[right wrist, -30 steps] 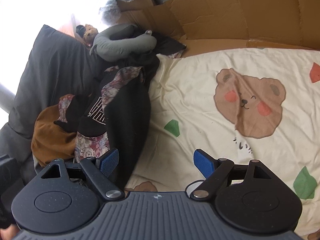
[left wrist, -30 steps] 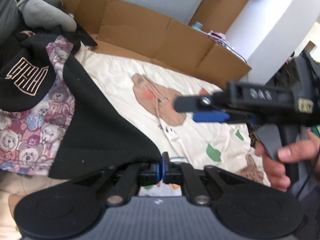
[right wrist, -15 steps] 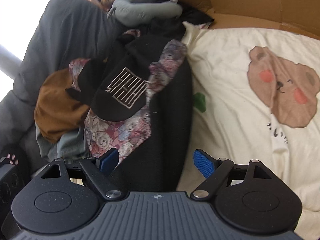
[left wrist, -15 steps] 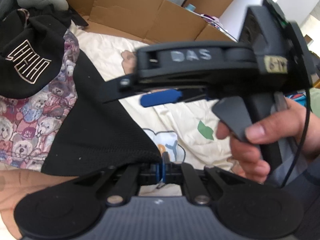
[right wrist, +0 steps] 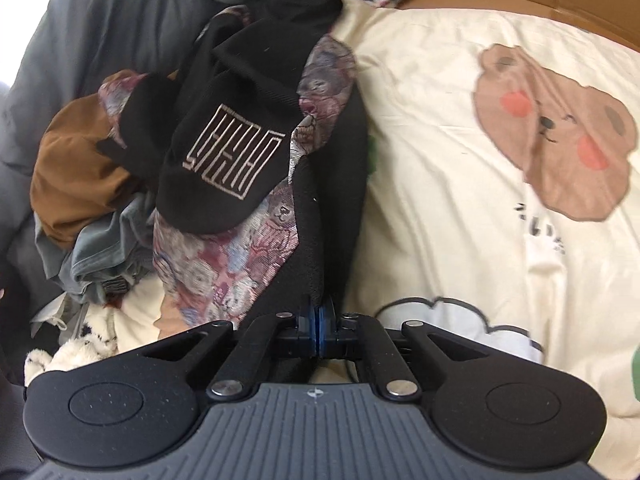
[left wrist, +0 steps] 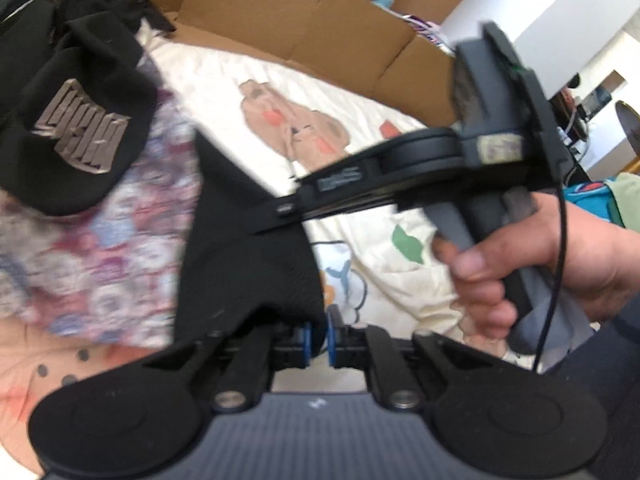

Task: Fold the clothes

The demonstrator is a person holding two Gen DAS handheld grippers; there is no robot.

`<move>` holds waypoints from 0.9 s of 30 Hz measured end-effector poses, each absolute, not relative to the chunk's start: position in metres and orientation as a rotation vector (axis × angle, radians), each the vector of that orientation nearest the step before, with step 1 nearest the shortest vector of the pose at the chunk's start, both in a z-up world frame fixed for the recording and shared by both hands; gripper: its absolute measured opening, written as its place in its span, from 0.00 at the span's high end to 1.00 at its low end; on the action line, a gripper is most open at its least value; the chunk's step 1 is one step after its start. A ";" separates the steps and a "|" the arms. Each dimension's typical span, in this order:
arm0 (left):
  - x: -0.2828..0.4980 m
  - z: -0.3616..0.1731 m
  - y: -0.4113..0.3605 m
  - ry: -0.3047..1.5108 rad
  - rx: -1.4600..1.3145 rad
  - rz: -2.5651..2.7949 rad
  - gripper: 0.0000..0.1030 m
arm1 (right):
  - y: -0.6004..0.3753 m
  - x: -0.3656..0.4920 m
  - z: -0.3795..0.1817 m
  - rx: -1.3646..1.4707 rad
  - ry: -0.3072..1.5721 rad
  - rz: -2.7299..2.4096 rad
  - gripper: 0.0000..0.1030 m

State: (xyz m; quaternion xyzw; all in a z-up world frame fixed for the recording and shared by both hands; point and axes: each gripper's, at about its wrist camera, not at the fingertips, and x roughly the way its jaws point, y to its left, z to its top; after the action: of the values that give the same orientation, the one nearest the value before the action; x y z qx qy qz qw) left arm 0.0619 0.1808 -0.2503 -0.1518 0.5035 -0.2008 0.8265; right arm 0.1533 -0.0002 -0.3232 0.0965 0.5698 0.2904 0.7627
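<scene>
Since half a second earlier, my right gripper [right wrist: 319,326] had gone from spread wide to clamped on the black mesh garment [right wrist: 332,216]; its blue pads met on the near corner of the fabric. Left gripper [left wrist: 317,342] was narrow, pads nearly together, pinching another near edge of the same black garment [left wrist: 256,264]; a thin gap showed between the pads. I noted the right gripper's body crossing the left wrist view from the right, tip reaching the black fabric, with the right hand [left wrist: 532,264] wrapped round its handle.

Garment ran from the pile at the far left down toward the grippers, lying over a bear-print floral cloth [right wrist: 224,264]. A black piece with a pale line logo [right wrist: 236,156] sat on top of that cloth. Brown clothing [right wrist: 76,176] and grey-blue clothing [right wrist: 100,256] were bunched to the left of the pile. Cream bedsheet with a cartoon bear [right wrist: 556,132] spread to the right. Cardboard [left wrist: 304,12] stood along the far edge of the sheet.
</scene>
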 end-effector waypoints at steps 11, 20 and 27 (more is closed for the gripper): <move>0.056 -0.229 0.242 1.026 -0.316 -0.273 0.75 | -0.078 0.167 -0.313 0.216 1.299 0.511 1.00; 0.071 -0.207 0.298 0.939 -0.288 -0.111 0.51 | -0.144 0.187 -0.284 0.124 1.365 0.431 1.00; 0.088 -0.208 0.320 0.902 -0.263 0.000 0.33 | -0.198 0.205 -0.252 0.017 1.428 0.385 1.00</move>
State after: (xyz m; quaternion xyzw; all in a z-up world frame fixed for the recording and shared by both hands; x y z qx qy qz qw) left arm 0.0882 0.3197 -0.2076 -0.1268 0.4348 0.0002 0.8916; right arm 0.2049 -0.1983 -0.2521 0.0076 0.6505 0.1753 0.7390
